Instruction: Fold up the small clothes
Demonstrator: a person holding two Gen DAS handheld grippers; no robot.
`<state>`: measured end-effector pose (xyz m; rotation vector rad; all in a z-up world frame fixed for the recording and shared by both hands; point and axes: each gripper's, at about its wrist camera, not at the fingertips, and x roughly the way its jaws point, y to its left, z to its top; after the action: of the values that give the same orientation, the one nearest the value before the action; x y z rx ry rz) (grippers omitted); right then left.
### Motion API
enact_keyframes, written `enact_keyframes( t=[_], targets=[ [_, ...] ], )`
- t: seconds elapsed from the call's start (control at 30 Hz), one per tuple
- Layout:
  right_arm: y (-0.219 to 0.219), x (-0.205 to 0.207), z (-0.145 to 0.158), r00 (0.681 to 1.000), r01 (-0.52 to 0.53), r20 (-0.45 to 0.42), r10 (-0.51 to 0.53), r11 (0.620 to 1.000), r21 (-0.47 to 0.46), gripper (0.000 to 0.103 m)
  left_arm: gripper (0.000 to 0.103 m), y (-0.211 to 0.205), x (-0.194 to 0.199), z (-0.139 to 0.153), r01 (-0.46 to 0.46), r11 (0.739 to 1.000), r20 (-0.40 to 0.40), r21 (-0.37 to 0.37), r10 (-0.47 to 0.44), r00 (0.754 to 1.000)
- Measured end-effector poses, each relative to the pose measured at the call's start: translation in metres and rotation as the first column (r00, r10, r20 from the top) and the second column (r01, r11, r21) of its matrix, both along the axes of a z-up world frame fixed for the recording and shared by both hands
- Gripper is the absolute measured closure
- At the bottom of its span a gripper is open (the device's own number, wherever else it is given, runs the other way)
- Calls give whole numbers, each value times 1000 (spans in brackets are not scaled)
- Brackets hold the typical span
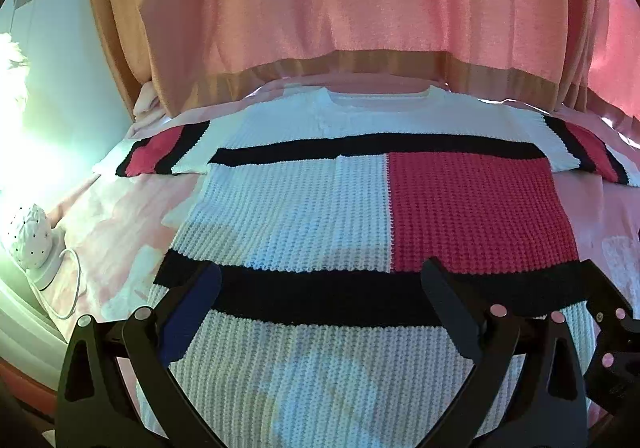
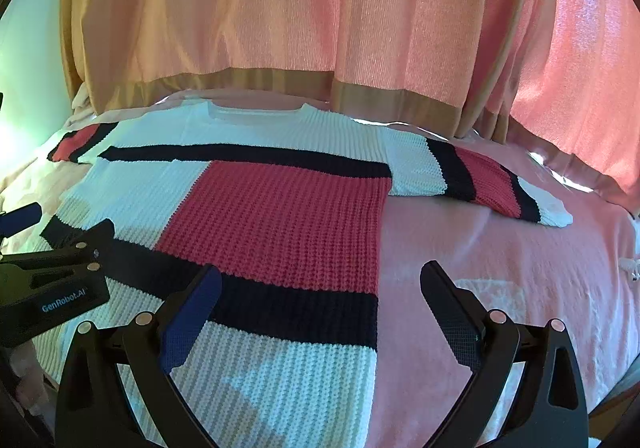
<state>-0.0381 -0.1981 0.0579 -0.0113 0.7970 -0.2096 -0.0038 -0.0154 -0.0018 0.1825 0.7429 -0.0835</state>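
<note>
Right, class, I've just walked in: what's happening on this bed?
A person holds two grippers above a white knit sweater with black stripes and a red panel, spread flat on a pink bedsheet, sleeves out. The left gripper and right gripper are both open near the hem, holding nothing. No fold shows yet.

Knit sweater (image 1: pixel 320 208): white, black bands, red block. Bedspread (image 2: pixel 500 268) pink, perhaps faintly patterned. Curtain (image 1: pixel 320 0) pink-orange.
</note>
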Motion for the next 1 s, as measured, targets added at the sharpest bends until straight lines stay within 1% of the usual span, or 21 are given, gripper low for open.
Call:
enact_keyframes(
  t=[0.4, 1.0],
  targets=[
    [1, -1, -1, 1000, 13, 14, -13, 1000, 16, 5, 5, -8, -4, -1, 5, 1000, -1, 8, -5, 1000],
    [4, -1, -4, 1000, 11, 9, -11, 1000, 19, 5, 5, -12, -4, -1, 7, 1000, 0, 12, -7, 1000]
  ],
)
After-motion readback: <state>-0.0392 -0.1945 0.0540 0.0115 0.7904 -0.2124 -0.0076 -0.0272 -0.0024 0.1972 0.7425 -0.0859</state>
